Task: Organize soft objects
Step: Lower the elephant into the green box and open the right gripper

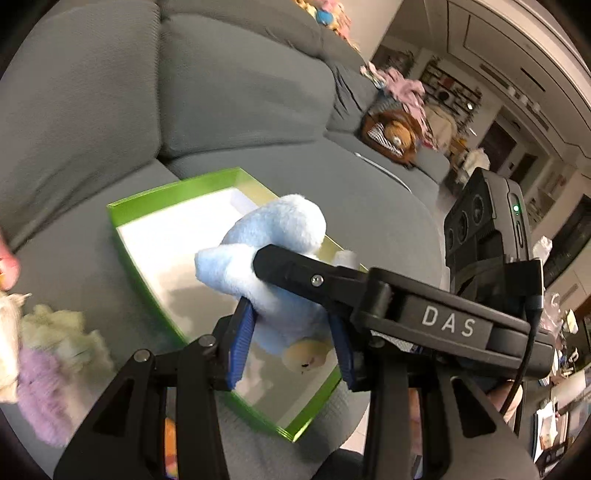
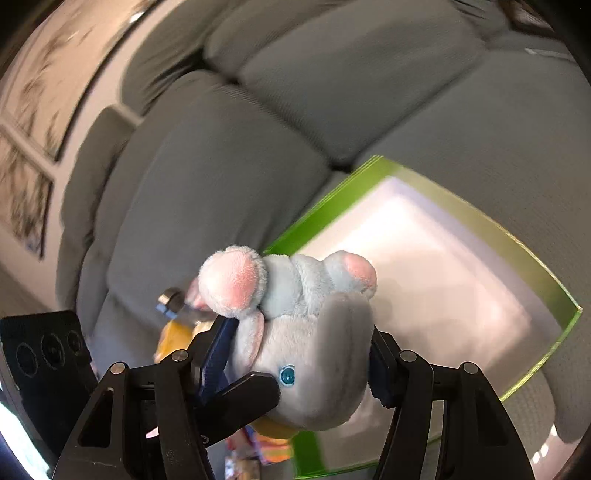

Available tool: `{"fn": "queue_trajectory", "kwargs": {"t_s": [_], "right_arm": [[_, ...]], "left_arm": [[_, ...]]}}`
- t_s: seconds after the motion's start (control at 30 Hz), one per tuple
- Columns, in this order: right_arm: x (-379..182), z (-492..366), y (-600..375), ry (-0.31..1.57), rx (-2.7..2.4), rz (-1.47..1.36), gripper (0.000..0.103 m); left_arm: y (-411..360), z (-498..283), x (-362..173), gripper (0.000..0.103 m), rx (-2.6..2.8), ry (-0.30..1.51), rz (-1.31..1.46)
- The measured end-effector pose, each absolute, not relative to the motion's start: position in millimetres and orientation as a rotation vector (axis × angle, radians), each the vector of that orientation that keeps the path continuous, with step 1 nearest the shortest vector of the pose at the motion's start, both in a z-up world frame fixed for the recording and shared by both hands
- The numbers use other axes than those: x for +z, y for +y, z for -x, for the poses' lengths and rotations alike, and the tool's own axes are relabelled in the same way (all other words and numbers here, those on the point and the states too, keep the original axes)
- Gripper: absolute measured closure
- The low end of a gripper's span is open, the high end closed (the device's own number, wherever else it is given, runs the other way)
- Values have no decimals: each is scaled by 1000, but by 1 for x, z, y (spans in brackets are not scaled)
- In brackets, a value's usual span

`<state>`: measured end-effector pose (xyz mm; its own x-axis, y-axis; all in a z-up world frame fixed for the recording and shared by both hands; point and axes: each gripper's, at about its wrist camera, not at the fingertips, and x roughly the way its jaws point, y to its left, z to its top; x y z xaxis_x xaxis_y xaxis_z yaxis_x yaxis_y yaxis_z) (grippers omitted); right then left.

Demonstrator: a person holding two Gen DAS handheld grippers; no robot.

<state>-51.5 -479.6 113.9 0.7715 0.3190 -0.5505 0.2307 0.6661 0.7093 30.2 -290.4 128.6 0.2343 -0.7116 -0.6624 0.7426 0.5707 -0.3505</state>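
1. The left claw [image 1: 291,343] is clenched on a light blue plush toy [image 1: 273,251]; its blue pads [image 1: 242,343] press the toy's lower body from both sides, and a pale yellow patch of the toy shows between them.
2. The right claw [image 2: 299,354] grips a grey plush toy [image 2: 314,332] with pink-lined ears and a blue eye, pads pressed against the head on either side.
3. In the left wrist view the right claw's black finger reaches in from the right and lies across the blue toy, touching it. In the right wrist view a black finger likewise crosses low in front of the grey toy, just beside its eye.
4. Both toys hang over a shallow green box [image 1: 147,266] with a white inside, which lies on the seat of a grey sofa [image 1: 221,92]. I cannot tell whether the two views show one toy or two.
5. To the left of the box on the seat lie loose soft things: a pale yellow fluffy piece [image 1: 62,332] and a lilac fuzzy piece [image 1: 40,387], close together and blurred.
6. Further along the sofa sit a brown round bag or cushion [image 1: 391,136] and pink cloth [image 1: 402,88] draped above it; colourful toys [image 1: 325,14] rest on the sofa back.
7. White letters "DAS" [image 1: 448,321] read on the black body of the other tool.
8. Framed pictures [image 2: 26,147] hang on the wall beside the sofa.
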Motion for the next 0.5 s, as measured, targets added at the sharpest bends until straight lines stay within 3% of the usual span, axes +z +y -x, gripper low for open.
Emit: {"fn": "queue_trajectory", "kwargs": {"t_s": [0.37,0.43,0.5], "right_arm": [[101,52,-495,721,-52,-851,37],[104,53,-494,713,-45,-834,36],[110,57,-492,688,-54,-821,28]], "left_arm": [[-302,-30,114,63,-1031,925,9],[-298,-27,116,56,-1002,925,7],[-291,-22,121,45,-981,914,10]]}}
